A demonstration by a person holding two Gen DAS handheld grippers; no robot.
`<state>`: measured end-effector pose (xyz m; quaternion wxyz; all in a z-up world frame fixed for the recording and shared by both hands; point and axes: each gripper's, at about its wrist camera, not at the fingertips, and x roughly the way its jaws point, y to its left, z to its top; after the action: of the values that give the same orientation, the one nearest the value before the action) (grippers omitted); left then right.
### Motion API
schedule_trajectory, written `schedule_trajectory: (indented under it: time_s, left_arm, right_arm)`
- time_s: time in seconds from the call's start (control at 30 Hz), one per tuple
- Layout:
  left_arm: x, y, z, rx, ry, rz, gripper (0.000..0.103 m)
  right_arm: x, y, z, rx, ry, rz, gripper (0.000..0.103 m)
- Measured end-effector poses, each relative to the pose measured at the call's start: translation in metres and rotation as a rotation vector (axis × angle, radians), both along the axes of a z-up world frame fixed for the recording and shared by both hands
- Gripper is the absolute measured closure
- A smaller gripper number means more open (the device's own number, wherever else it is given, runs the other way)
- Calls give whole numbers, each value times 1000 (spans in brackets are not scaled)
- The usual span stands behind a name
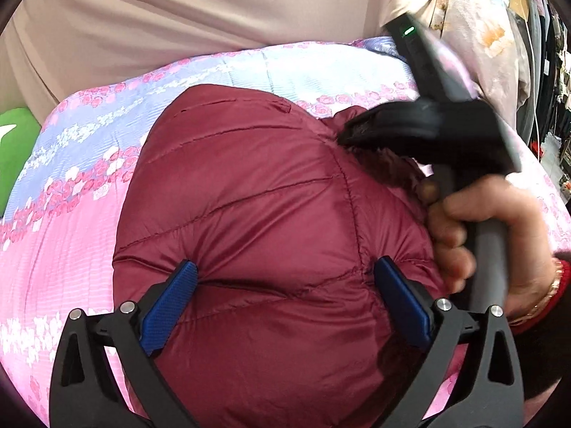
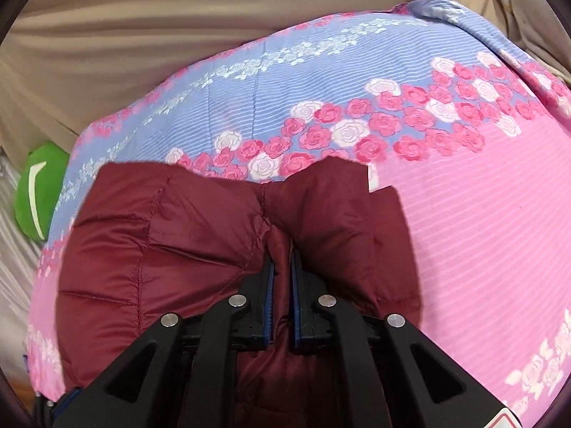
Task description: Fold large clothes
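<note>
My L gripper has its jaws spread wide, blue pads pressing down. R gripper has jaws nearly together, clamped on fabric. My R hand wraps its handle.

A maroon quilted down jacket lies bundled on a bed, its shiny fabric crossed by stitched seams that puff it into padded panels. In the left wrist view it forms a rounded mound with creases radiating from two pressed-in spots near its lower edge. In the right wrist view a fold of the jacket bunches upward, a small white tag showing at its far right corner.
</note>
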<state>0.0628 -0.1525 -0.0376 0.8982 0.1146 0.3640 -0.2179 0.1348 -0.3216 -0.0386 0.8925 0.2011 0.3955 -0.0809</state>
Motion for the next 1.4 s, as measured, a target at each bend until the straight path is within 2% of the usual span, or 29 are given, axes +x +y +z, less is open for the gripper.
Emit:
schedule_trajectory:
  time_s: [0.03,0.07,0.17,0.3,0.4,0.5,0.63,0.7,0.77,0.83,0.93,1.03,1.1,1.2,1.23,1.27,1.3,1.33,1.4]
  left_arm:
    - [1,0,0,0,2,1,5]
    - [3,0,-1,2,4,2,5]
    - [5,-1,-1,-2,8,3,5]
    - [7,1,-2,-8,11,2,5]
    - [4,12,6,-52,36,-9,6]
    - [-2,35,18,-116,65,-18,6]
    - [-15,66,25,-112,63,1,6]
    - [-19,81,16,-72,83,23,6]
    - [-17,97,0,-47,118,65,6]
    - [-17,117,-8,-96,181,96,6]
    - [-23,133,3,-146,187,101,10]
    - [-40,143,20,-141,146,36,9]
    - [-47,141,18,-114,149,0,9]
    - [-49,134,-2,-14,134,7,9]
    - [-49,133,-8,-8,141,3,9]
    - [-47,132,-14,-14,157,4,10]
    - [-45,131,-16,-25,168,7,19]
    - [-44,130,-17,-36,174,-2,31]
    - [-41,128,-14,-62,189,-15,41]
  right_arm:
    - [-10,-2,8,8,-11,-27,93]
    - [-22,-3,17,15,-32,-38,85]
    - [-69,13,52,-31,-108,2,85]
    - [-129,41,64,-100,-130,51,88]
    - [-163,54,50,-80,-100,73,93]
    - [-175,63,30,-72,-53,101,99]
    - [-178,59,-1,-91,24,80,103]
    - [-180,49,-16,-76,60,39,103]
    - [-181,42,-30,-111,110,4,103]
    - [-187,36,-29,-74,98,-15,103]
    - [-201,30,-10,-74,19,-60,95]
    - [-204,29,14,24,-81,-19,78]
    - [-194,36,19,57,-107,38,60]
    - [-171,47,7,38,-66,73,56]
    - [-163,50,0,44,-46,76,59]
    - [-159,50,-3,54,-38,78,80]
    - [-156,51,-4,74,-42,82,91]
    - [-158,50,-1,76,-58,77,96]
    - [-172,46,18,54,-140,53,101]
